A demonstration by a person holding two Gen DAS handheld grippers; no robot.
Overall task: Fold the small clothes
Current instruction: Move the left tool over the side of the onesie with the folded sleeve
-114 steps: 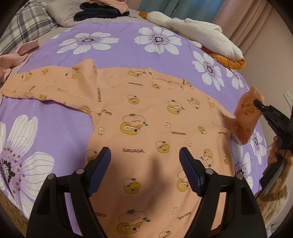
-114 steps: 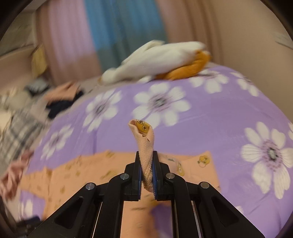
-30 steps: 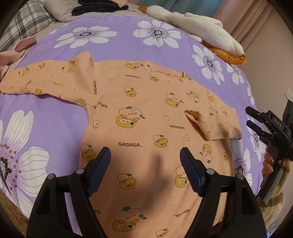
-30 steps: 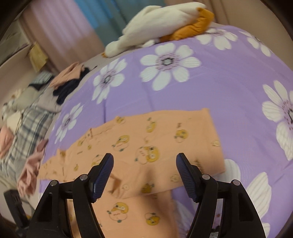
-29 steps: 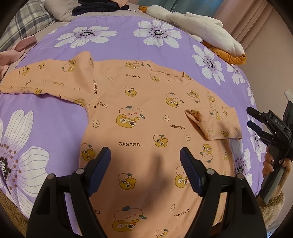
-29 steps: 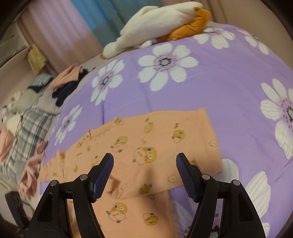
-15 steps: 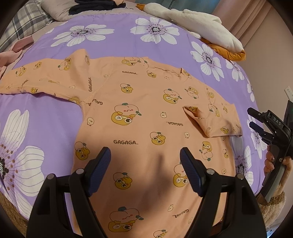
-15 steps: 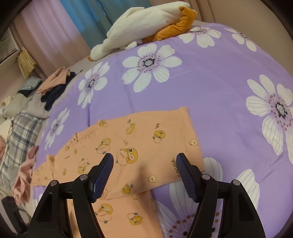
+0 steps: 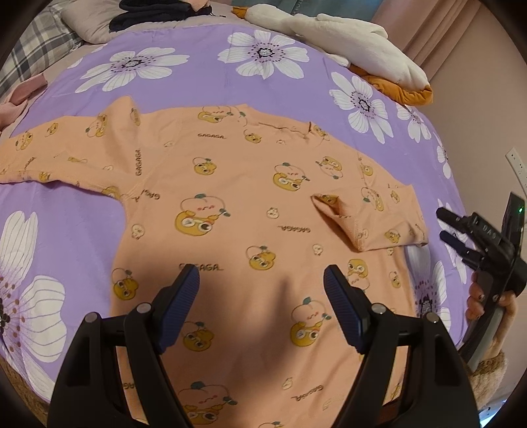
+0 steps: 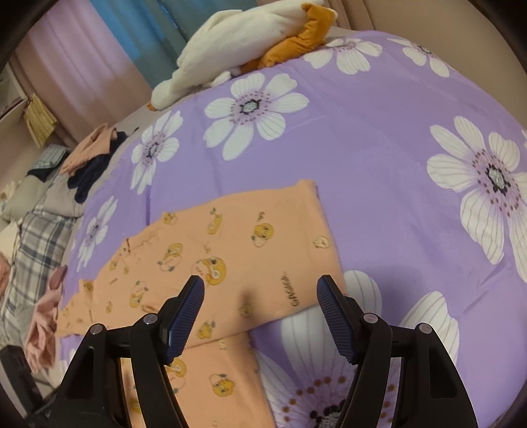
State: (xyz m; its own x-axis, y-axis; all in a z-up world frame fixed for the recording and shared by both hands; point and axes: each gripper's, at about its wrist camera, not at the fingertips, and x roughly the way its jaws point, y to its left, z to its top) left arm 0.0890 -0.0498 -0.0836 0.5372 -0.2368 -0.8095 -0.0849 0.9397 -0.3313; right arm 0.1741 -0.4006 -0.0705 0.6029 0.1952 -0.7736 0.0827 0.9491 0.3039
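1. Left tool (image 9: 262, 286): jaws stand apart with nothing between them, hovering over the lower middle of the shirt (image 9: 230, 214). It grips no cloth.

2. Shirt location: spread flat on the bed (image 9: 290, 98), over a purple flowered cover, collar toward the far side. It lies unfolded in the body.

3. Left sleeve (image 9: 59, 154): stretched out sideways across the cover, not yet folded. Risk: if the left tool pinches only the top layer near the cuff, the sleeve may twist as it is carried over and land crooked.

4. Risk at the body: both layers lie loose on a soft cover. A tool that presses or drags low could bunch the cloth, or catch the cover along with the shirt and pull the whole garment out of square.

5. Right sleeve (image 9: 369, 217): folded inward onto the chest, its cuff edge slightly raised and creased. Risk: nothing pins it, so any tug on the hem or the right side could let it slide back or open.

6. Right tool (image 10: 260, 296): jaws apart and empty, held just off the right edge of the shirt, above the folded sleeve's outer fold in its own view. Risk: closing here without checking depth could take the folded sleeve alone and undo that fold.

7. Clothes pile (image 9: 158, 13): well apart at the head of the bed; no interference judged likely.
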